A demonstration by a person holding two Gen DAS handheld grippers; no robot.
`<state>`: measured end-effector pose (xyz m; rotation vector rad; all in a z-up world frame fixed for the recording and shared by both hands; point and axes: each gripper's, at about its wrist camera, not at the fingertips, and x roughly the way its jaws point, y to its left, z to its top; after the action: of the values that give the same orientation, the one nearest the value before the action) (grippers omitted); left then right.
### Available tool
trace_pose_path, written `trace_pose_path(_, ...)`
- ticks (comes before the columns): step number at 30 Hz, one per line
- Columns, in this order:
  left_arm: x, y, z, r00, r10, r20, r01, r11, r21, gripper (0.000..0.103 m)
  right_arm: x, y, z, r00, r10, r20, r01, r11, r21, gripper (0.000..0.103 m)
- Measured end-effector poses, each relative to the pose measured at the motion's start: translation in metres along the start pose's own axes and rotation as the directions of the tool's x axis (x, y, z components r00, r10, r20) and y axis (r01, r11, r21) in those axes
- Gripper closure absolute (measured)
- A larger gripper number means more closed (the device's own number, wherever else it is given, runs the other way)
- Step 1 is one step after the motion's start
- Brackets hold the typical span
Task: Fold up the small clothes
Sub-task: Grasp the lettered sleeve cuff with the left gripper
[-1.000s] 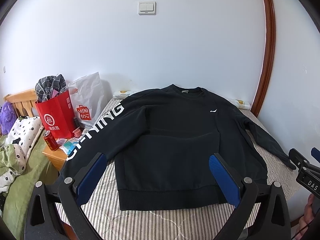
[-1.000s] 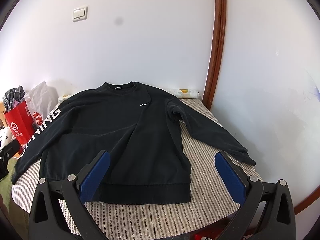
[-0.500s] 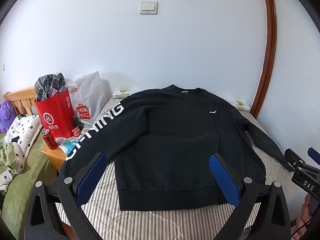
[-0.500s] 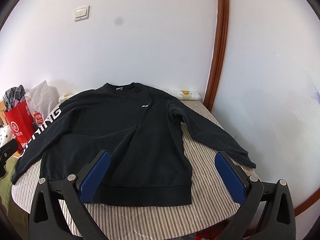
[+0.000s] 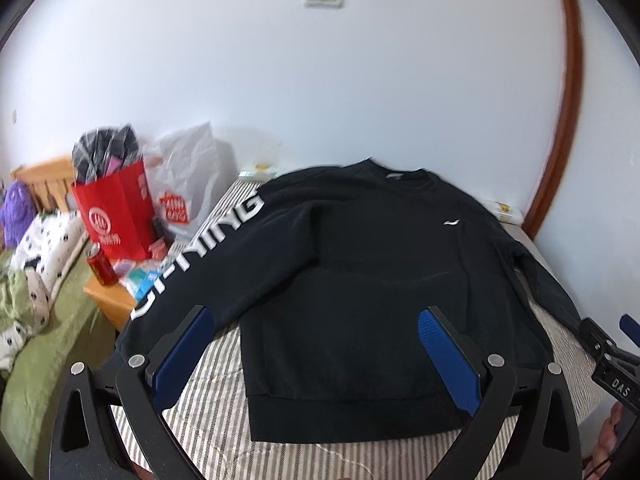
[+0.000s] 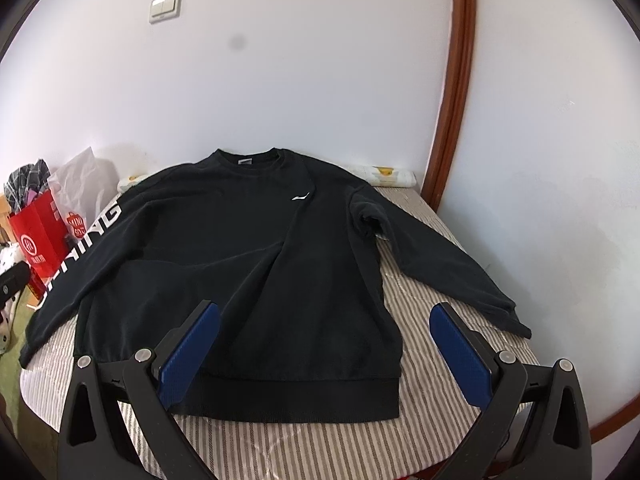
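Sweatshirt (image 5: 360, 280), black with long sleeves, lies face up and spread flat on a striped bed cover (image 5: 212, 364) in the left wrist view, its collar toward the far wall and its ribbed hem toward the near edge. A small white logo sits on the chest at the right, and large white letters run down the sleeve on the left, which slants off the cover's left edge toward a wooden nightstand (image 5: 108, 300). The left gripper (image 5: 316, 350) hovers above the near part of the shirt with its blue pads spread wide and nothing between them. This view is blurred, so the lettering and the print on a red bag (image 5: 116, 216) and a white plastic bag (image 5: 184, 184) at the left are hard to read; a red can (image 5: 102, 266) stands by them. The sleeve on the right is partly cut off behind the black body of the right gripper (image 5: 612, 360) at the frame's edge, whose jaws cannot be judged from here. In the right wrist view the sweatshirt (image 6: 240, 272) shows sharper: a diagonal crease runs from the logo down the body, and the sleeve on the right stretches out to its cuff near the cover's (image 6: 420, 320) right edge. The sleeve on the left reaches past the cover, its first letters hidden. The right gripper (image 6: 324, 346) is held over the hem with its jaws wide apart, gripping nothing. Both grippers' blue pads block parts of the hem.
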<state>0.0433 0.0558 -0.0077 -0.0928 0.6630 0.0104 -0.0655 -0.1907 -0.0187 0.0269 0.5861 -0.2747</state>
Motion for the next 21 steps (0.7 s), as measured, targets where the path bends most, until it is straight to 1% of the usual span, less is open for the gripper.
trace_pose_path(2,0.018,0.011,-0.002,0.999,-0.001,-0.037,0.000,0.999,-0.038,0.000,0.011,0.004,-0.001,1.000,0.012,-0.007,-0.012,1.000,-0.010,0.000)
trace_pose_path(3,0.030,0.018,-0.005,0.997,0.000,-0.071,-0.005,0.998,-0.062,0.000,0.019,0.007,-0.001,0.999,0.029,-0.020,-0.029,0.999,-0.014,0.000)
trace_pose_path(5,0.048,0.030,-0.011,0.993,-0.005,-0.120,-0.007,0.995,-0.098,0.001,0.038,0.012,-0.002,0.997,0.055,-0.051,-0.056,0.998,-0.014,0.000)
trace_pose_path(7,0.069,0.045,-0.020,0.986,-0.014,-0.166,-0.011,0.989,-0.149,0.001,0.052,0.018,-0.004,0.996,0.064,-0.067,-0.066,0.998,-0.018,0.000)
trace_pose_path(11,0.100,0.073,-0.042,0.974,-0.025,-0.224,-0.028,0.973,-0.231,0.001,0.084,0.032,-0.011,0.992,0.082,-0.092,-0.085,0.996,-0.026,0.000)
trace_pose_path(13,0.115,0.089,-0.054,0.968,-0.046,-0.248,-0.026,0.960,-0.278,0.003,0.099,0.040,-0.013,0.990,0.090,-0.106,-0.093,0.995,-0.027,0.001)
trace_pose_path(15,0.124,0.104,-0.064,0.964,-0.065,-0.258,-0.026,0.941,-0.337,0.007,0.111,0.049,-0.014,0.988,0.107,-0.111,-0.112,0.993,-0.037,0.001)
trace_pose_path(17,0.132,0.118,-0.071,0.965,-0.086,-0.248,-0.019,0.919,-0.393,0.007,0.119,0.058,-0.014,0.987,0.121,-0.104,-0.127,0.991,-0.054,0.001)
trace_pose_path(18,0.136,0.125,-0.073,0.966,-0.095,-0.239,-0.015,0.908,-0.419,0.010,0.122,0.061,-0.014,0.987,0.119,-0.104,-0.126,0.990,-0.059,0.001)
trace_pose_path(21,0.141,0.134,-0.070,0.975,-0.105,-0.197,0.007,0.895,-0.446,0.011,0.133,0.070,-0.016,0.986,0.101,-0.130,-0.112,0.990,-0.080,0.001)
